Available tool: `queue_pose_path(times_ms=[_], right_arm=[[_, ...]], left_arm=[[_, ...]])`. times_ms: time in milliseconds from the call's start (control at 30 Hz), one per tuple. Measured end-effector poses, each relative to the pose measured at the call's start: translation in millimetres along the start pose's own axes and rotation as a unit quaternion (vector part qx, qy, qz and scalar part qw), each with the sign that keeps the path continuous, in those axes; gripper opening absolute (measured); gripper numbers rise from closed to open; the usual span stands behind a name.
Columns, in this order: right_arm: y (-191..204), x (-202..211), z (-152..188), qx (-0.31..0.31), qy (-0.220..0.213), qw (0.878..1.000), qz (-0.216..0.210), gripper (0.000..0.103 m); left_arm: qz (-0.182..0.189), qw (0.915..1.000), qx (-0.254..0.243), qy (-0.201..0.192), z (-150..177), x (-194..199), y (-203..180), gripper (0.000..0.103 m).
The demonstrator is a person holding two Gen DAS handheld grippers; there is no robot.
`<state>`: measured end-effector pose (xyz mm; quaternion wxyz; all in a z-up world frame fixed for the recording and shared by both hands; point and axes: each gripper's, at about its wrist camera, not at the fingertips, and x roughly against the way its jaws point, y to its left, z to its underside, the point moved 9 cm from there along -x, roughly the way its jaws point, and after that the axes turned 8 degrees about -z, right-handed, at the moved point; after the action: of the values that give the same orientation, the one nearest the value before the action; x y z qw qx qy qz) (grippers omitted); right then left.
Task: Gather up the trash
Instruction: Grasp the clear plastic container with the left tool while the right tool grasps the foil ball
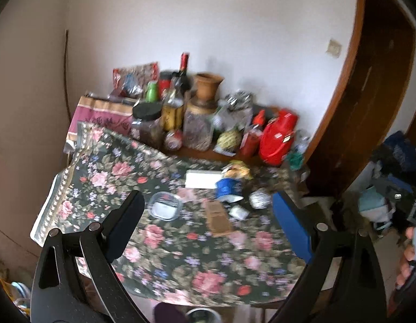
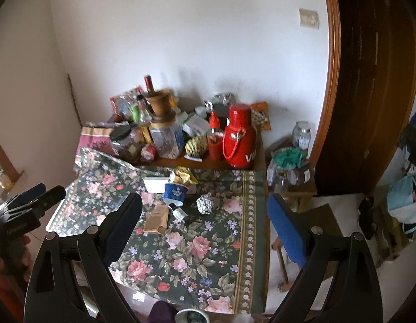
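Note:
Trash lies on the floral tablecloth (image 2: 197,247): a blue paper cup on its side (image 2: 175,191), a crumpled foil ball (image 2: 207,202), a brown cardboard piece (image 2: 156,218), a small white scrap (image 2: 180,213), a yellow wrapper (image 2: 182,175) and a white box (image 2: 155,184). In the left wrist view I see the cup (image 1: 229,187), foil ball (image 1: 259,199), cardboard (image 1: 218,218) and a clear lid (image 1: 165,206). My left gripper (image 1: 208,210) is open above the table. My right gripper (image 2: 205,210) is open above the table. Both are empty.
Jars, bottles, a red jug (image 2: 239,137) and a clay pot (image 2: 159,102) crowd the table's back. A round bin rim (image 2: 191,316) shows below the table's front edge. A wooden door frame (image 2: 330,107) stands right, with jars on a low stand (image 2: 291,177).

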<state>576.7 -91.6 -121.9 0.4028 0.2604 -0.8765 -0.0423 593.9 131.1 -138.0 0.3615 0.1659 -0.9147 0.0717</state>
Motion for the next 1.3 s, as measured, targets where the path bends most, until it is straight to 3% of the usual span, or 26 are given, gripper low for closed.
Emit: queue_pose_path(times_ms=[133, 267, 467, 533, 600, 767, 933, 1067, 1167, 1233, 1300], right_arm=[[-8.5, -41.8, 8.7, -0.026, 0.036, 0.999, 0.019, 0.092], [-21.5, -82.5, 17.5, -0.056, 0.076, 0.995, 0.041, 0.092], [-43.0, -154.9, 40.6, -0.124, 0.136, 0.982, 0.049, 0.092], [-50.6, -174.9, 49.1, -0.153, 0.151, 0.975, 0.051, 0.092], [-55.8, -188.2, 54.1, -0.175, 0.157, 0.971, 0.051, 0.092], [-65.0, -226.0, 66.3, -0.210, 0.177, 0.960, 0.060, 0.092], [-67.0, -256.7, 72.1, -0.207, 0.198, 0.956, 0.070, 0.092], [-70.0, -264.5, 74.3, -0.207, 0.191, 0.956, 0.086, 0.090], [-67.3, -270.8, 77.0, -0.202, 0.197, 0.956, 0.084, 0.081], [-63.2, -273.9, 80.3, -0.184, 0.208, 0.957, 0.083, 0.062], [-59.8, -274.7, 82.4, -0.171, 0.210, 0.959, 0.083, 0.059]], left_arm=[[-0.010, 0.9989, -0.015, 0.043, 5.7, -56.1, 22.0, 0.096], [0.014, 0.9945, -0.010, 0.104, 14.6, -113.3, 47.5, 0.096], [0.008, 0.9871, -0.029, 0.157, 33.4, -185.2, 76.0, 0.096], [0.013, 0.9845, -0.025, 0.173, 42.2, -205.8, 81.4, 0.090], [0.017, 0.9808, -0.022, 0.193, 52.6, -224.7, 86.4, 0.077], [0.031, 0.9726, -0.021, 0.229, 72.4, -257.4, 94.1, 0.054], [0.069, 0.9658, -0.011, 0.250, 81.9, -268.8, 90.0, 0.033], [0.071, 0.9642, -0.012, 0.255, 85.0, -273.1, 87.6, 0.018], [0.061, 0.9631, -0.015, 0.262, 87.2, -277.3, 86.5, 0.012], [0.052, 0.9640, -0.018, 0.260, 86.7, -281.4, 83.2, 0.007], [0.049, 0.9636, -0.017, 0.262, 86.7, -285.2, 80.1, 0.002]])
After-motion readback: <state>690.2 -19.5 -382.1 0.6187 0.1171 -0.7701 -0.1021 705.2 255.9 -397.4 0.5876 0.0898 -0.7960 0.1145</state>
